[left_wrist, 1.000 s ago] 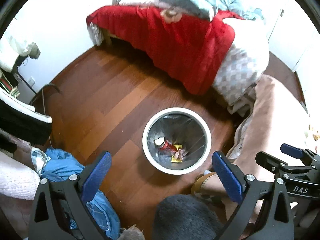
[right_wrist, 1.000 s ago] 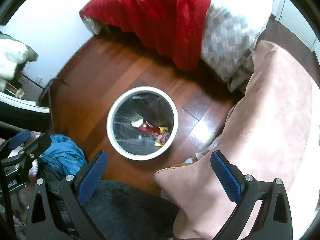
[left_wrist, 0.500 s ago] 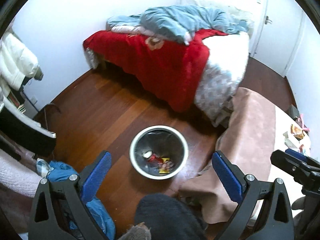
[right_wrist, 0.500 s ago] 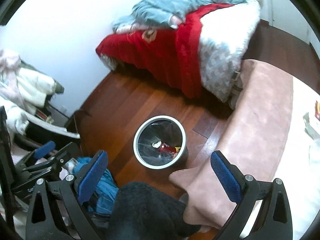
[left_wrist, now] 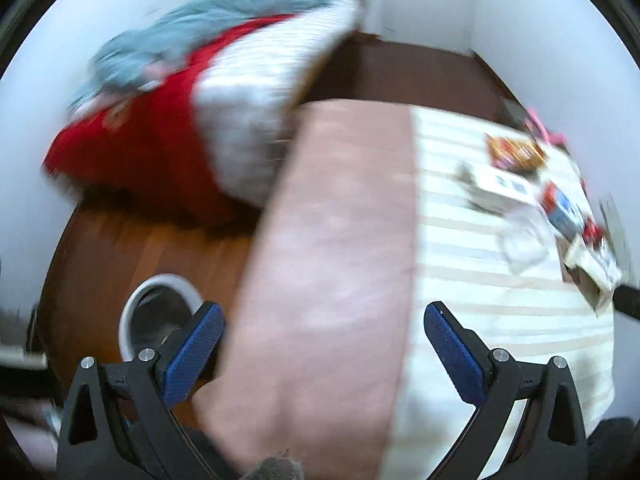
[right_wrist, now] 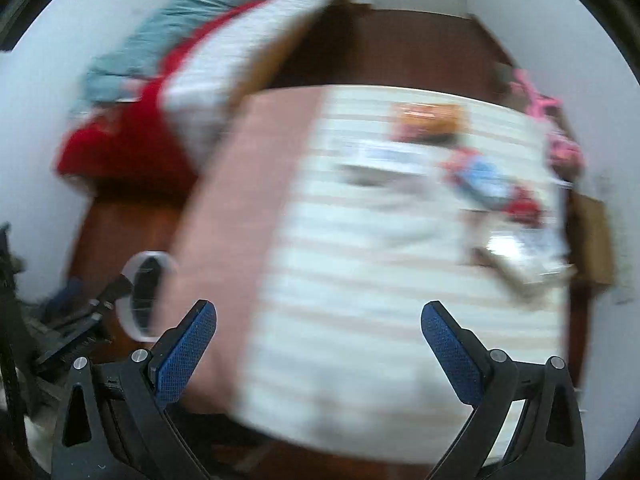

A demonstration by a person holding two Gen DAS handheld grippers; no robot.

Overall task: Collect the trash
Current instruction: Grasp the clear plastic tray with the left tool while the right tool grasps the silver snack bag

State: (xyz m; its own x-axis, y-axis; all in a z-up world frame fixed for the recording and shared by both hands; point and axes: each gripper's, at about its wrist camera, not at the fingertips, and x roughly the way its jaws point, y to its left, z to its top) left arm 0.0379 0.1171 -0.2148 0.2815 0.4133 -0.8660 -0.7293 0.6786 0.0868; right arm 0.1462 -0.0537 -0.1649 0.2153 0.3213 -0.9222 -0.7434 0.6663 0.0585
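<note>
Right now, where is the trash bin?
The trash bin stands on the wooden floor at the lower left of both views, just left of the pink blanket, partly hidden behind it.

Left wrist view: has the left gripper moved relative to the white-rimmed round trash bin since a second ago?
Yes. The left gripper swung right: the white-rimmed round trash bin went from centre frame to the lower left.

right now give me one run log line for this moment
phase: heading for trash | left gripper: open, empty | right gripper: open, empty | wrappers: on striped cloth | bin: on floor, left | view: blurred
</note>
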